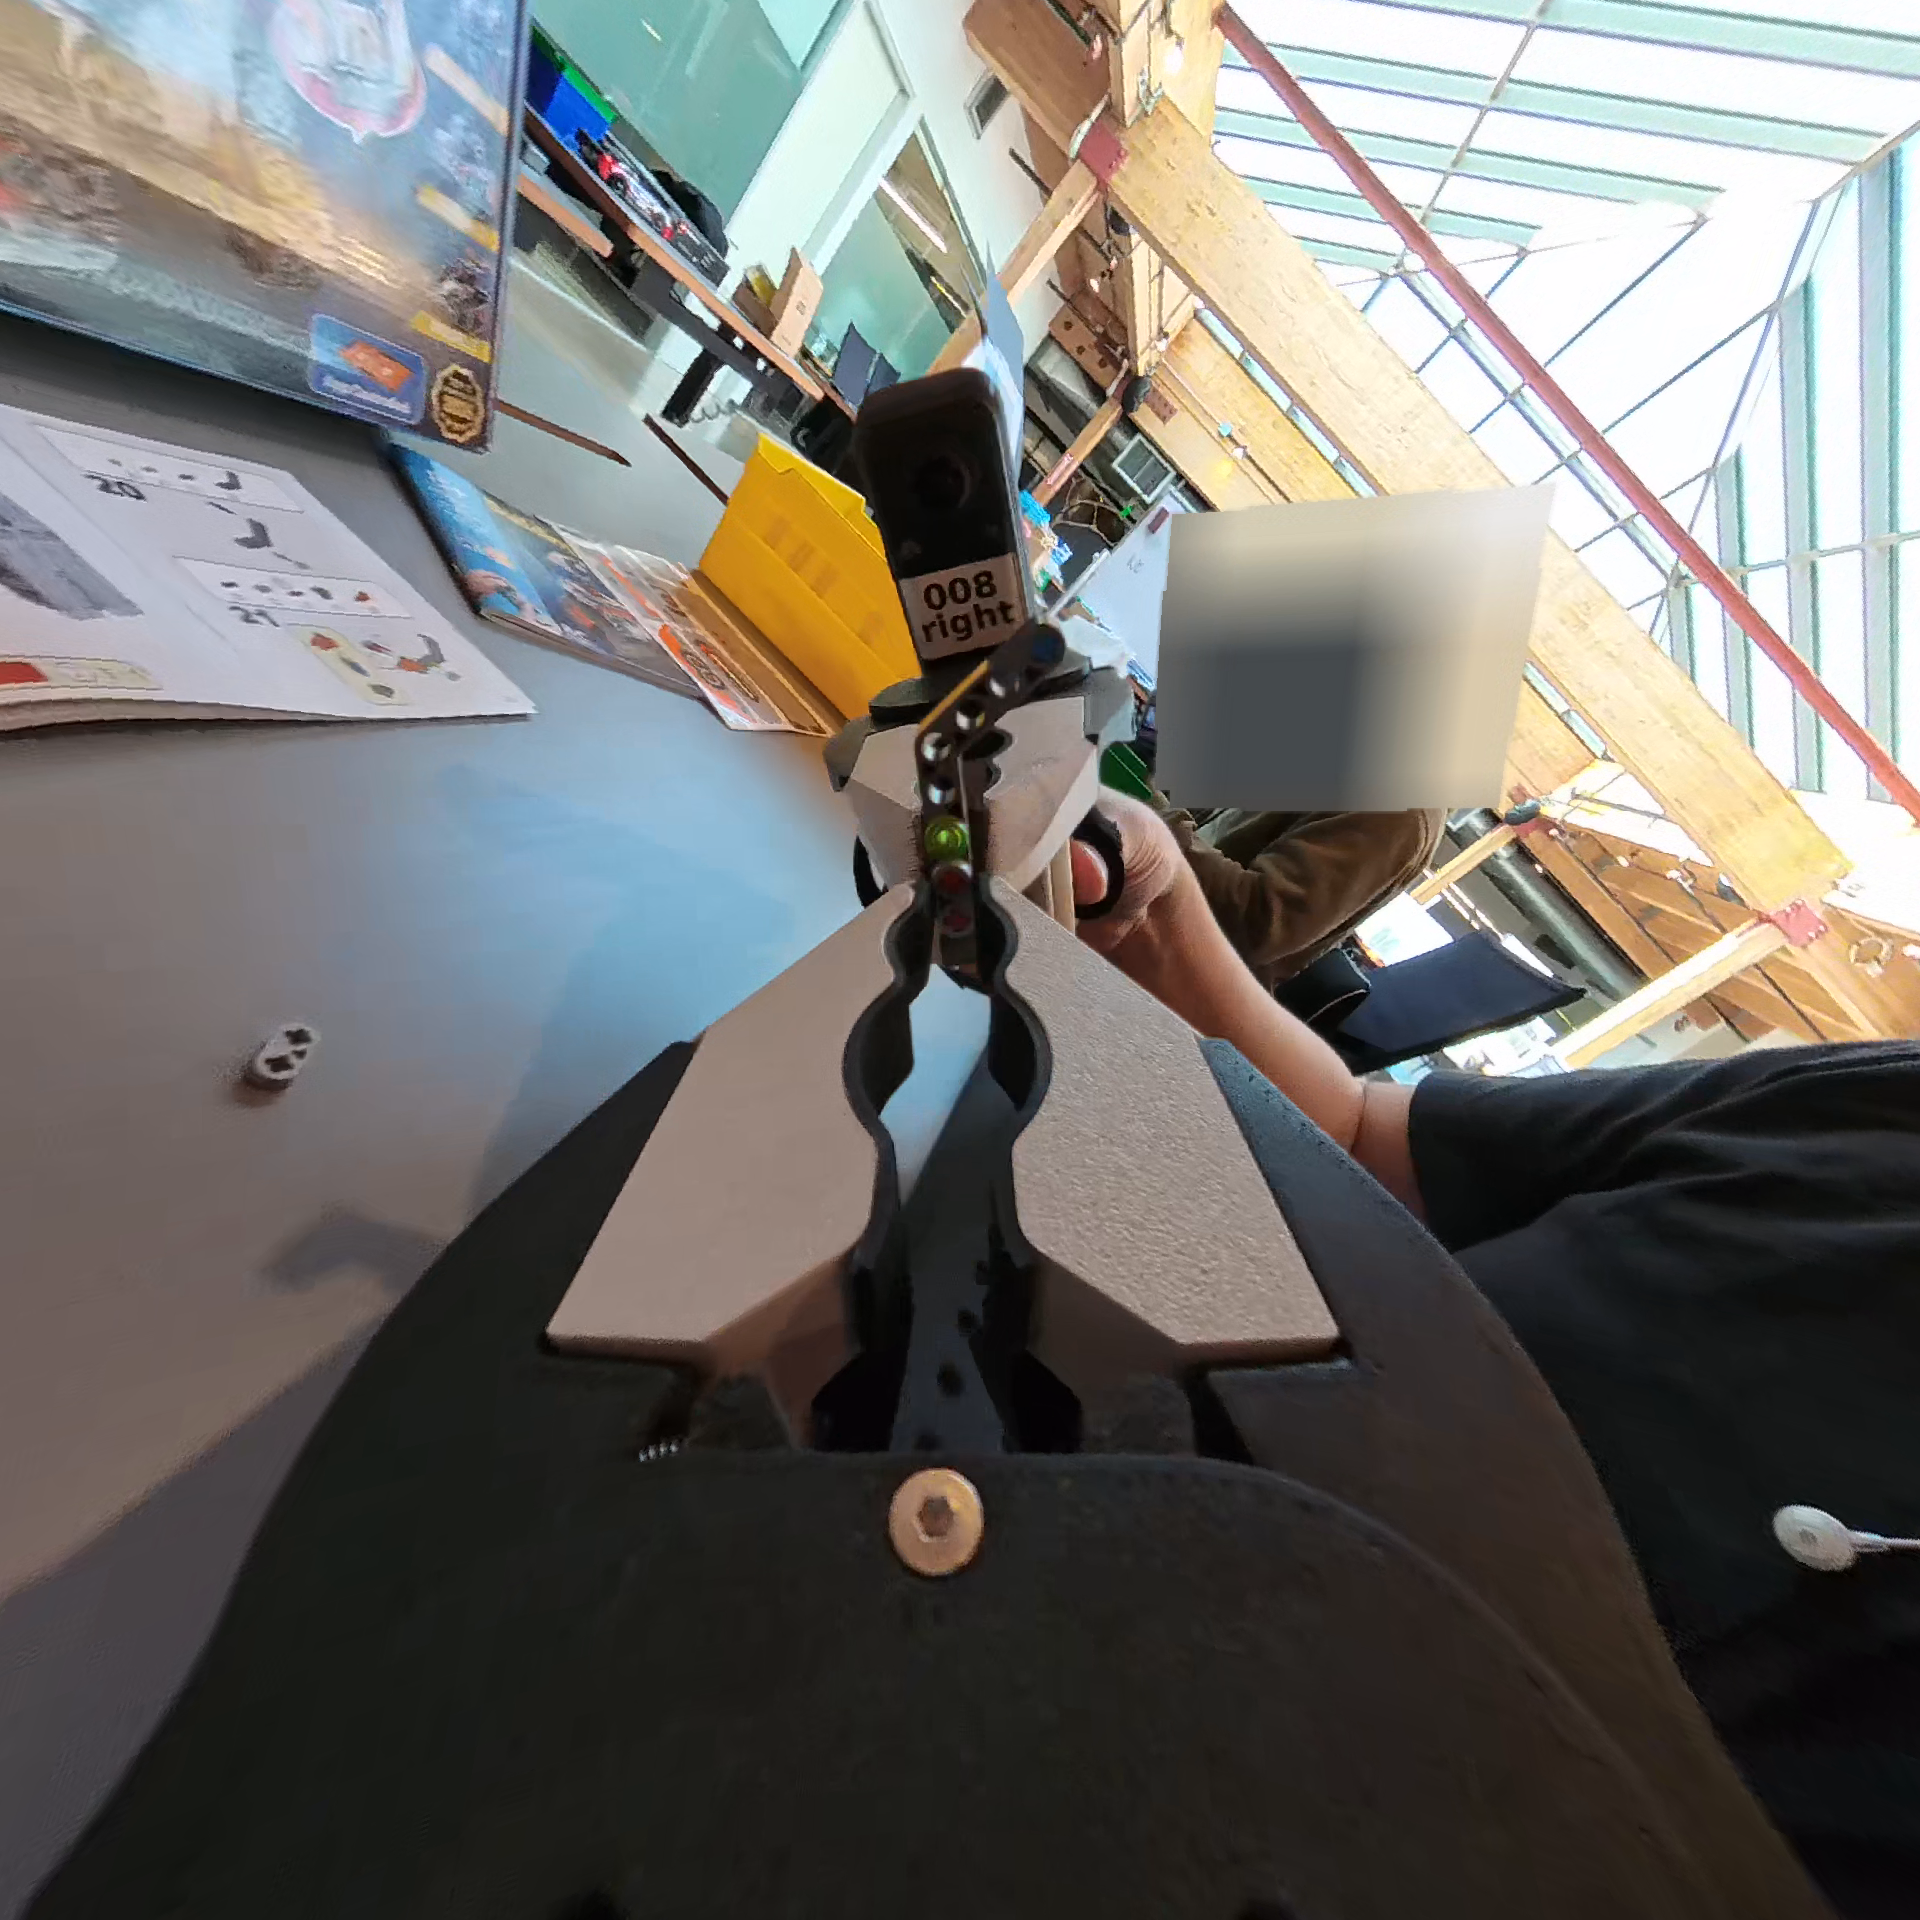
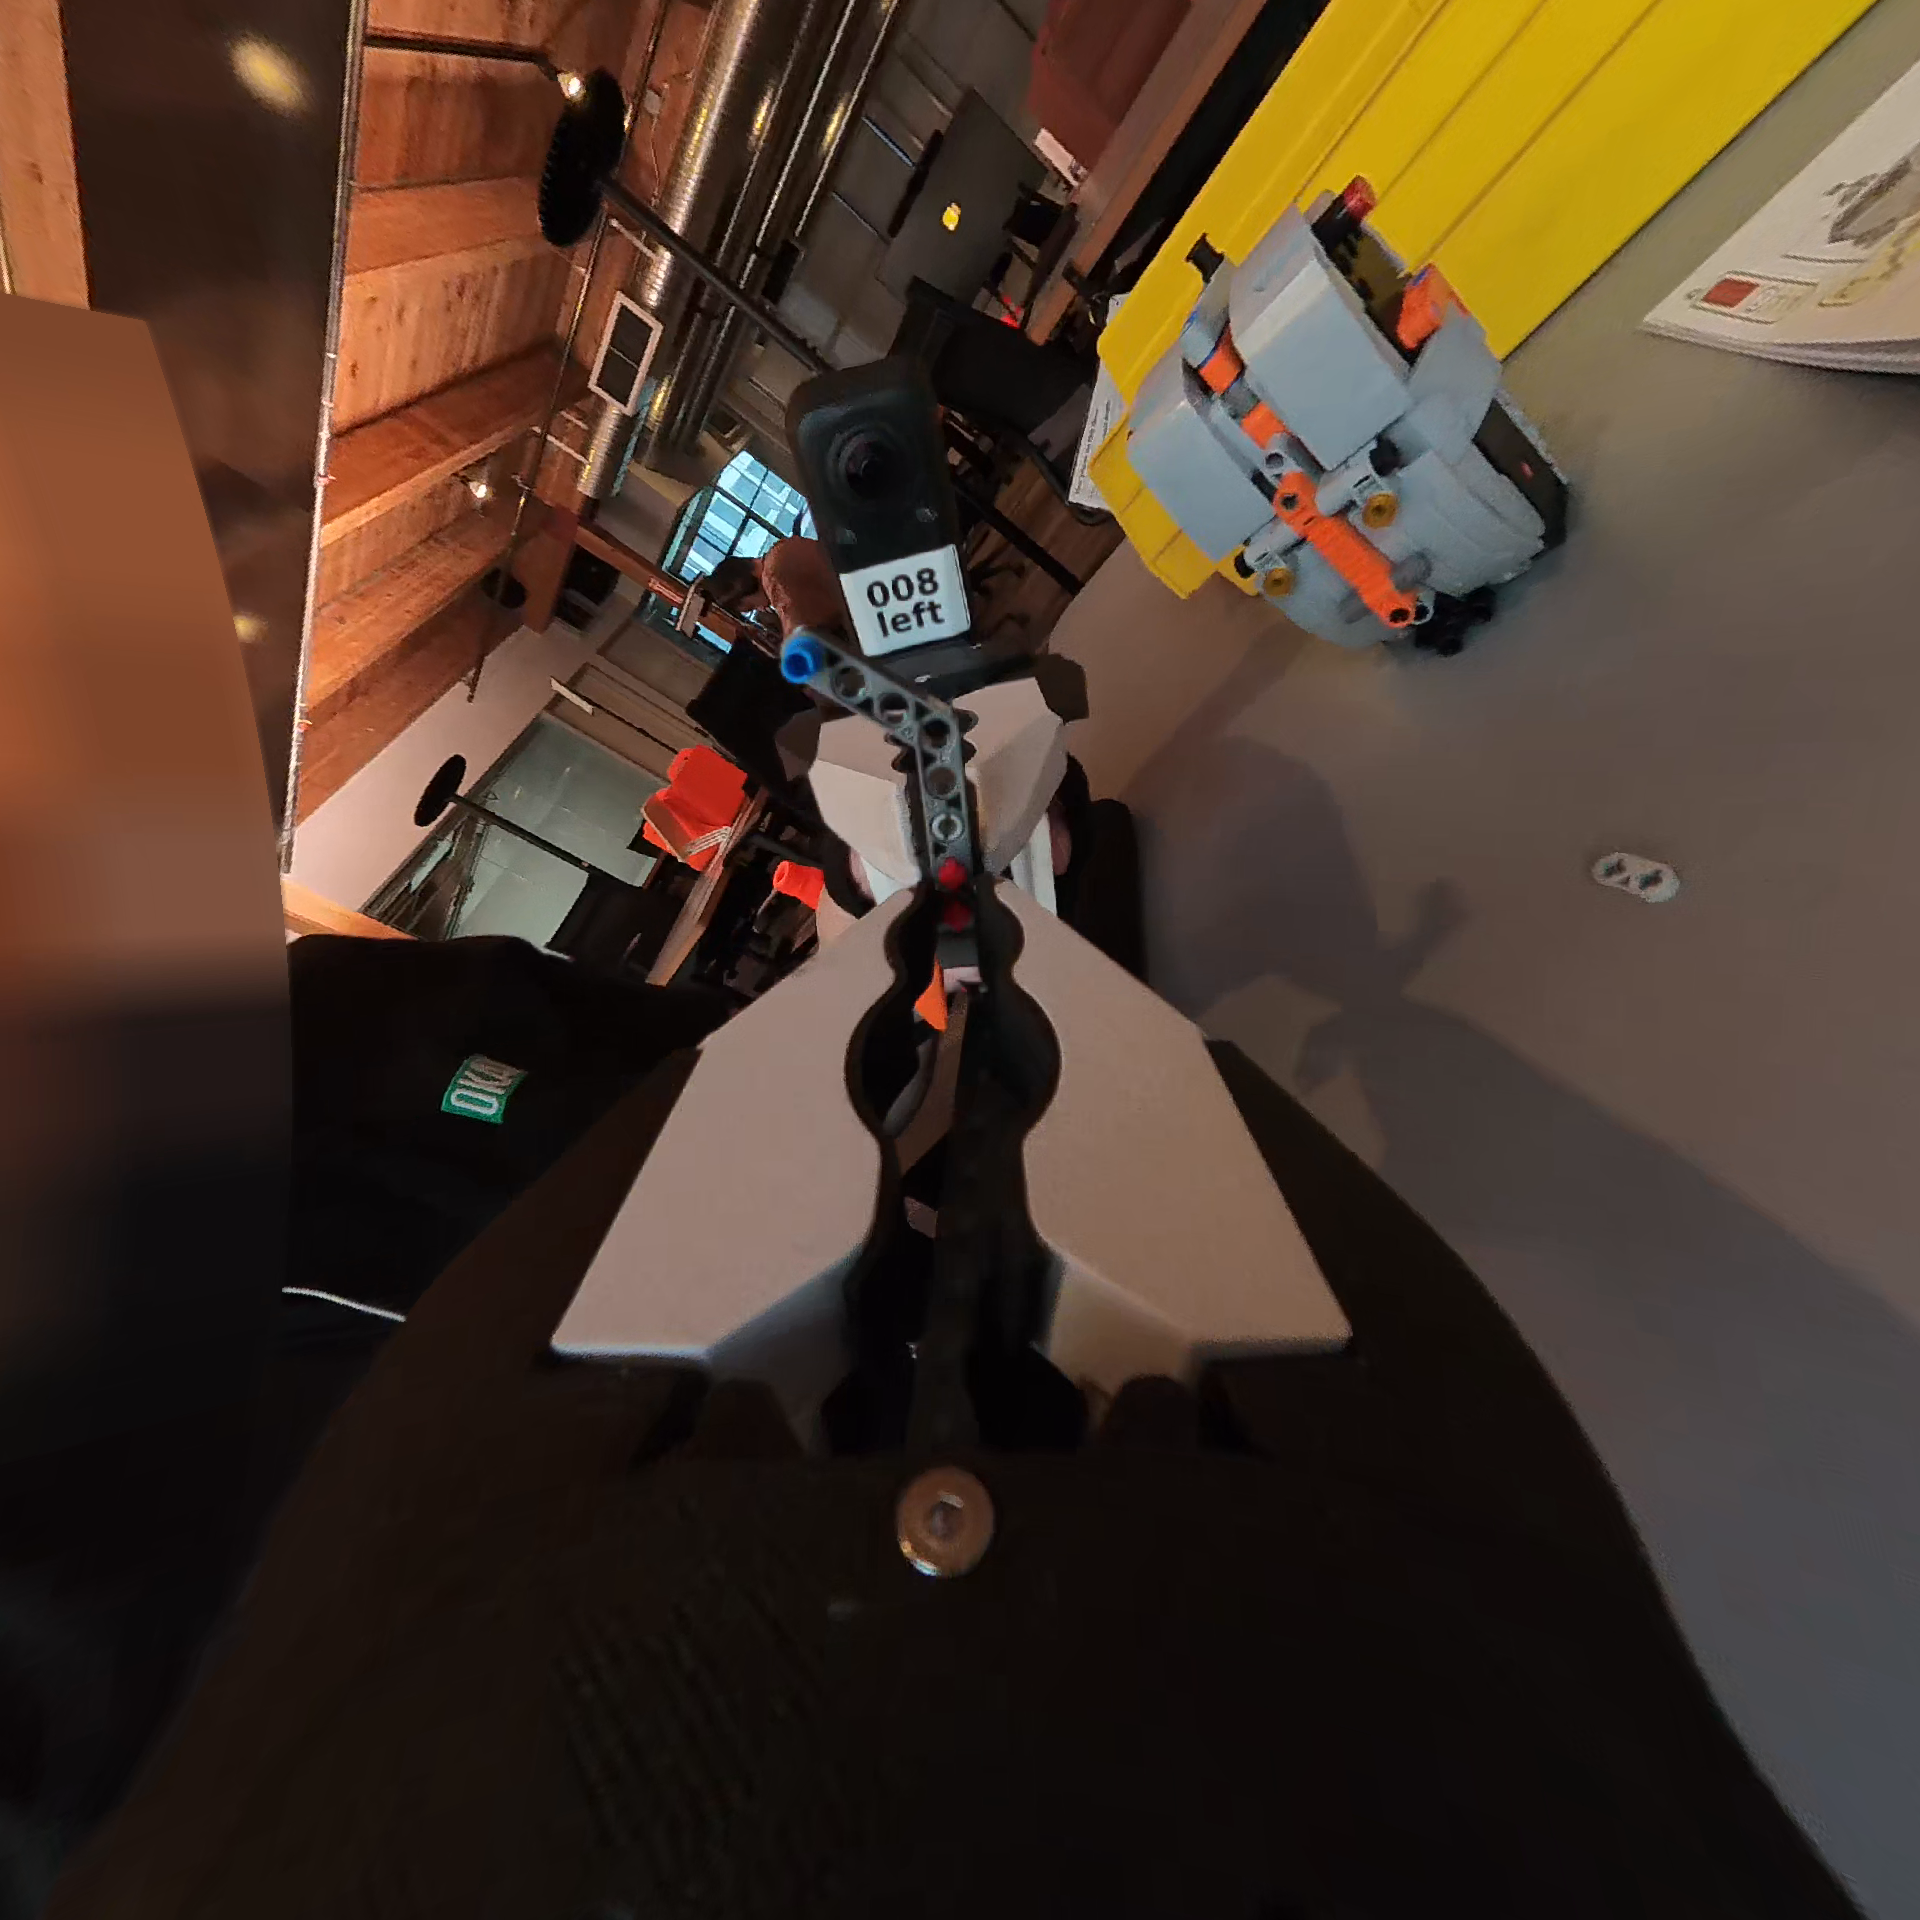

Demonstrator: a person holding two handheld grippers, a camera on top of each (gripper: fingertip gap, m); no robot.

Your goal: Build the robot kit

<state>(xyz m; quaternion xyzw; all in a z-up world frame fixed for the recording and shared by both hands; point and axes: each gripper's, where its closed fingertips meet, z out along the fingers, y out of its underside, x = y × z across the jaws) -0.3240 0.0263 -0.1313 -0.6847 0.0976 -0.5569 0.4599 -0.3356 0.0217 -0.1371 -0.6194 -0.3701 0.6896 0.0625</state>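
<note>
Bent beam [image 2: 914,743] held in air between both grippers; left gripper [image 1: 951,904] and right gripper [image 2: 951,899] jaws each pinching red-pinned end, facing each other. Grey table [image 1: 468,935] below, loose connector [image 1: 278,1055] left. Risk: uneven pull twists beam free, drops.

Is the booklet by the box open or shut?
Open: the booklet lies flat on the table, printed step diagrams facing up, beside the box.

We see a smooth grey tabletop [image 1: 436,935] carrying an open white instruction booklet [image 1: 239,592] at ten o'clock, a small grey two-hole brick [image 1: 278,1057] at nine, and a glossy leaflet [image 1: 582,582]; at one o'clock, a grey-and-orange brick-built model [image 2: 1340,447] beside a yellow plastic bin [image 2: 1403,187].
</note>
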